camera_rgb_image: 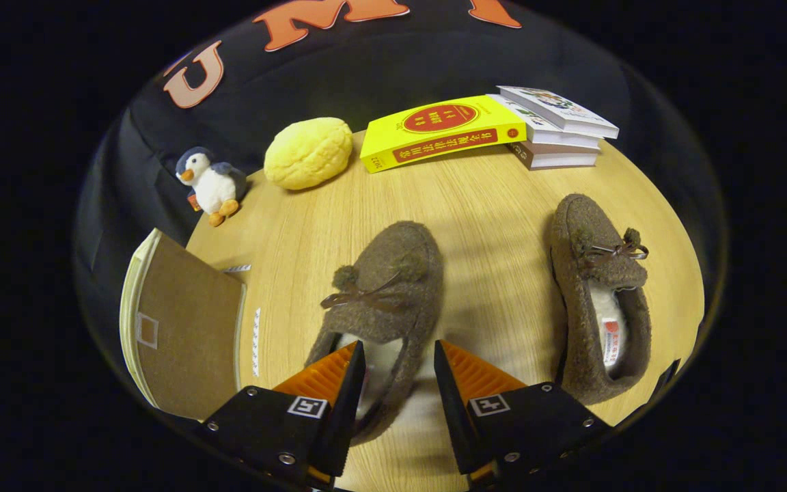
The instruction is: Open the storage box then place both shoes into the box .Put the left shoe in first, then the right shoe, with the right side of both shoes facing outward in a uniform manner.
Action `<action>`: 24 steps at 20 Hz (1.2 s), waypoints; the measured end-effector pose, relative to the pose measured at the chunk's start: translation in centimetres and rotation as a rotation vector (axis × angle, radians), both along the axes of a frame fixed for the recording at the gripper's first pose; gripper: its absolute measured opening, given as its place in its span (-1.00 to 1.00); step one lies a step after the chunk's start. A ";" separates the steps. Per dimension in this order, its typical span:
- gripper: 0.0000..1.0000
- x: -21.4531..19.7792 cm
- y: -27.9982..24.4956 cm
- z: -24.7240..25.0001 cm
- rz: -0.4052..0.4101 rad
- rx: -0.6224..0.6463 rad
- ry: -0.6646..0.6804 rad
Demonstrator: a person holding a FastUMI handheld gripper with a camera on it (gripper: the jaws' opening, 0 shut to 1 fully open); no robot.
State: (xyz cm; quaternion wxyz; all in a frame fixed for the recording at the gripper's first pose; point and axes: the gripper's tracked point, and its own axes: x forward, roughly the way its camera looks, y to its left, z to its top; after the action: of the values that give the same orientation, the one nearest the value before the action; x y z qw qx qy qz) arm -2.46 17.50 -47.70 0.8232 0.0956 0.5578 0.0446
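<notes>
bare table [496,225] btwn shoes; books [489,126], plush toys behind.

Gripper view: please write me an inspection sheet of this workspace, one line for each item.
Surface: light wooden round table, no spills seen.
Job's things: two brown fuzzy slippers with bows; near slipper has its heel side wall between the fingers, far slipper lies apart beside it. Brown cardboard storage box at the table's edge; lid state cannot tell.
Clutter: yellow bun-shaped squishy toy, plush penguin, yellow book, stack of books, all beyond the slippers.
Grippers: gripper open, fingers straddling the near slipper's wall, not pressing.
Cables: nothing seen.
Surroundings: black cloth wall.
</notes>
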 end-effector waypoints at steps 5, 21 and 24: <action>-0.19 1.2 0.3 -2.2 0.019 -0.003 -0.035; -0.94 3.1 5.3 8.4 0.027 0.084 -0.117; -0.95 3.6 7.7 12.9 0.058 0.088 -0.159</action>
State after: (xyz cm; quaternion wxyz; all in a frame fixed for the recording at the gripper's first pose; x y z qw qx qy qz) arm 1.12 25.24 -34.84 0.8582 0.1116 0.4909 0.1001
